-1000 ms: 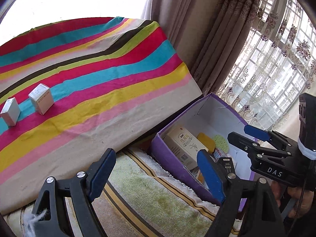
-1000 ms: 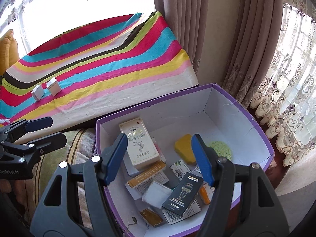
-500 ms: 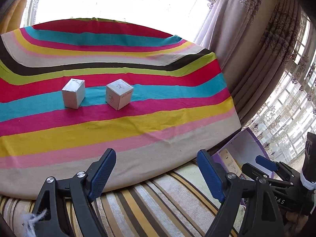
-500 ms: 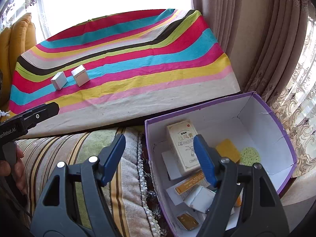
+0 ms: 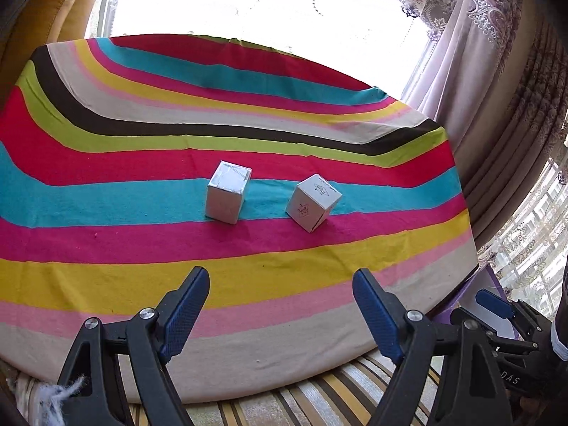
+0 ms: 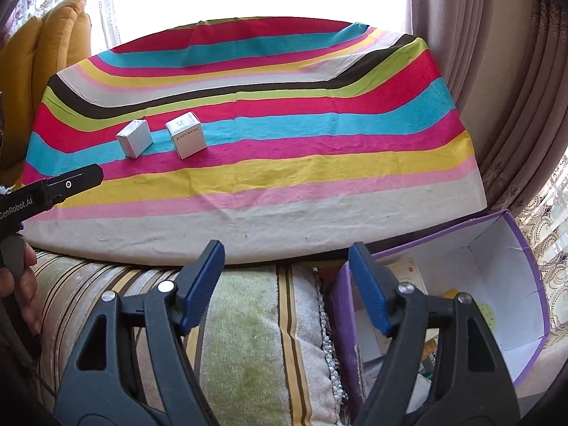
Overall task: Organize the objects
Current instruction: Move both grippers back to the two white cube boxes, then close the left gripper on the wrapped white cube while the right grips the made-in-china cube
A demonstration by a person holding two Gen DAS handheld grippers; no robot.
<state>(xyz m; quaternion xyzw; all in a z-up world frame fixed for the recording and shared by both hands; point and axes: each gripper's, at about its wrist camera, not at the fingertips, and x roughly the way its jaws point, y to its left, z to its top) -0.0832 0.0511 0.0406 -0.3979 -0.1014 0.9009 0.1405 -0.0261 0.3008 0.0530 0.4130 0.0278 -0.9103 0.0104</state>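
The open purple cardboard box (image 6: 525,273) with small things inside is seen well only from the right wrist. Two small white cube boxes (image 5: 227,197) (image 5: 313,201) are seen on the striped cloth (image 5: 142,163). The left gripper (image 5: 280,305) and the right gripper (image 6: 285,280) are held open and empty; the right one's jaws have just been opening.

Two small white cube boxes, a plain one (image 5: 227,197) left of a printed one (image 5: 313,201), sit just apart on the striped tabletop (image 5: 106,284), both slightly turned.

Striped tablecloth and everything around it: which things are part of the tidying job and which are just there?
Part of the job:
- plain white box
- printed white box, beside it and apart from it
- purple bin, already holding small packages
- left claw and right claw, both open and empty

Just there:
- striped tablecloth
- striped cushion
- curtains
- yellow cushion
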